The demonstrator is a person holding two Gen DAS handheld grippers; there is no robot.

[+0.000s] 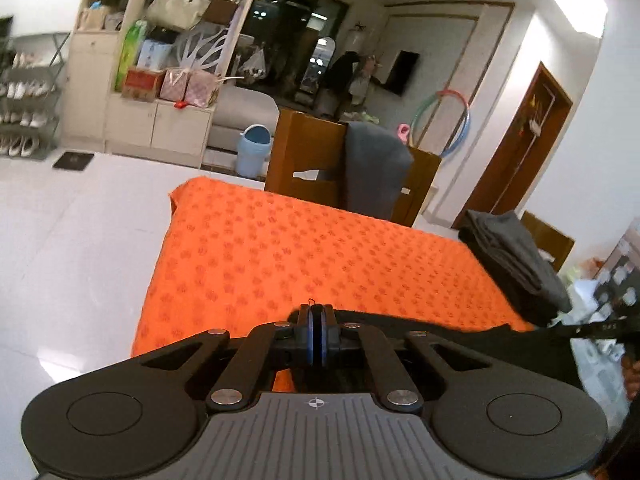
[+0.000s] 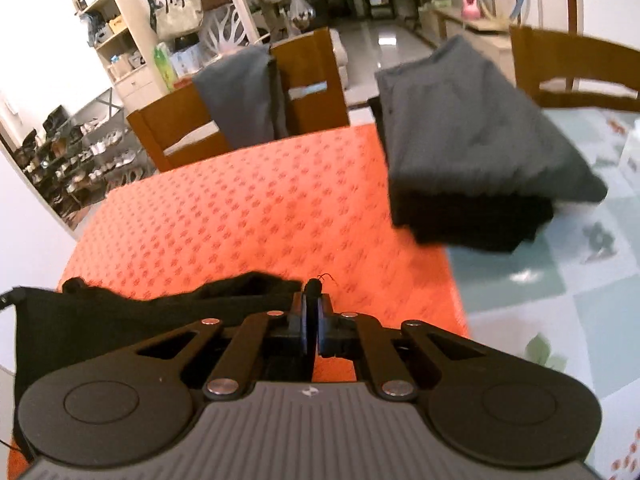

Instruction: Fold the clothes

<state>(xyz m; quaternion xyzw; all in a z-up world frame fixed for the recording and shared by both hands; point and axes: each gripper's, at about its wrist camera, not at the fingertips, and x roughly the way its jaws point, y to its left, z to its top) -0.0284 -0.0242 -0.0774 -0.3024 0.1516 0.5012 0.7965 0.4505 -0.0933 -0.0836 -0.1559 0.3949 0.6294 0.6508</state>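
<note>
Two grippers level over the table's near edge, both mine. Left gripper (image 1: 319,312): fingers clenched on the black garment (image 1: 460,334), which stretches off to the right. Right gripper (image 2: 312,300): fingers pinched on the same garment's other end, cloth bunching left. One folded pile of dark clothes (image 2: 472,152) at the orange cloth's (image 2: 240,208) right edge. No readable writing.
</note>
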